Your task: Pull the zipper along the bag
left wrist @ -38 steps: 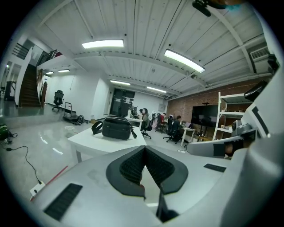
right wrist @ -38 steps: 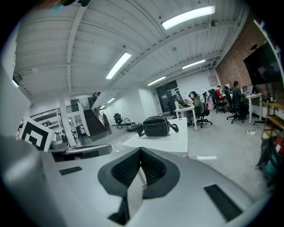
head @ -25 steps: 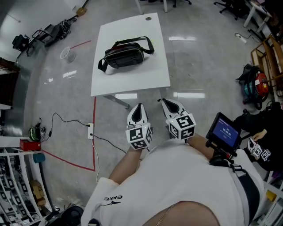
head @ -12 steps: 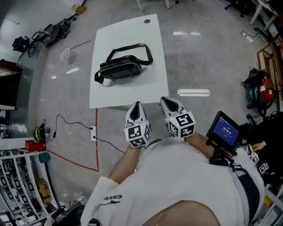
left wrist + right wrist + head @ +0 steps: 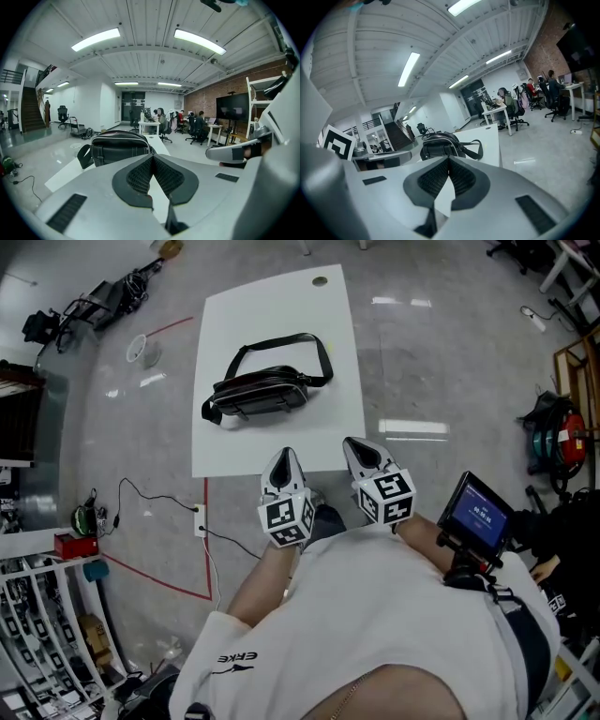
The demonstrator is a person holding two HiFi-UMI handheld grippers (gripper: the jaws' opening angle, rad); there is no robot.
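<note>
Facing the bag at upper centre, my left gripper and right gripper are both pressed together, empty; I'd part them before reaching the zipper.

The bag lies across the middle of the counter, while the left gripper and right gripper hang side by side over its near edge, well apart from the bag, with a cable on the floor to the left.
</note>
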